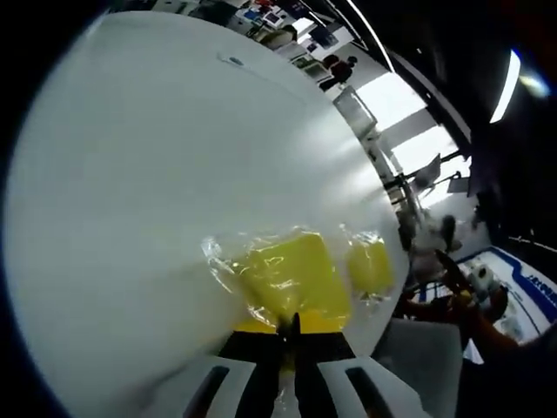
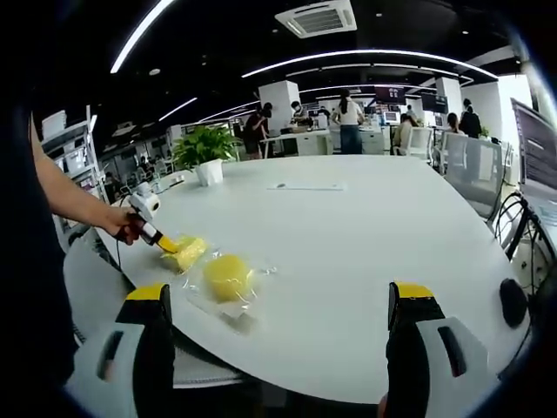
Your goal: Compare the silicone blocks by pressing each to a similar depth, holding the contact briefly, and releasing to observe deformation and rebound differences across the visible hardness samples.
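left gripper (image 1: 288, 329) fingers hide the near edge of the bagged yellow block (image 1: 291, 277).

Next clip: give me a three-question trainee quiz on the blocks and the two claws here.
1. True or false: the left claw meets the square yellow block.
2. The right claw is: A) open, holding nothing; B) shut on a block; C) pressing the plant.
3. Fill in: the round yellow block lies in a clear ____ on the white table.

Key: 1 true; 2 A; 3 bag.
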